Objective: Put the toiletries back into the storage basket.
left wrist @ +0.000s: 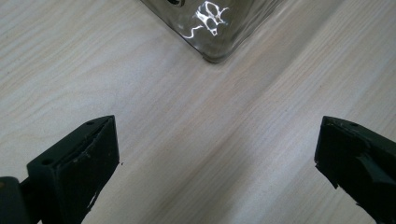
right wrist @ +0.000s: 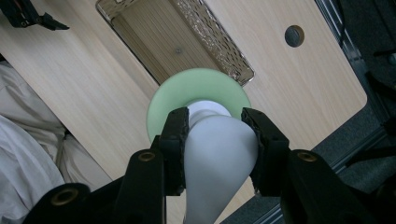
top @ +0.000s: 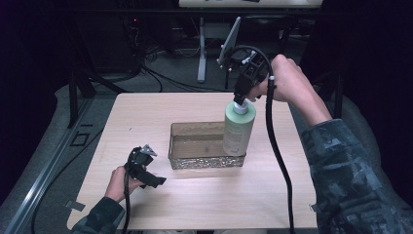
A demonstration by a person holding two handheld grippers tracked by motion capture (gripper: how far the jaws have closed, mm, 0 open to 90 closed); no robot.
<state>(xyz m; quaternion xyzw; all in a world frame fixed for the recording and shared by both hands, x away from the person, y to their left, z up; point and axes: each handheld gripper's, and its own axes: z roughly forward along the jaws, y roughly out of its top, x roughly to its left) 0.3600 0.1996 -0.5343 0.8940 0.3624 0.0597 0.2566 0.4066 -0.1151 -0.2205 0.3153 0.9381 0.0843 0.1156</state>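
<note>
A pale green bottle hangs upright at the right end of a clear tinted tray in the middle of the table. My right gripper points down from above and is shut on the bottle's white pump head; the green shoulder shows beneath the jaws. I cannot tell whether the bottle's base touches the tray. My left gripper rests low at the table's front left, open, with bare wood between its jaws. A corner of the tray lies ahead of it.
The wooden table has a round cable hole near one edge. Behind the table stands a tilted screen on a stand, with cables on the floor. The right gripper's black cable trails across the table's right side.
</note>
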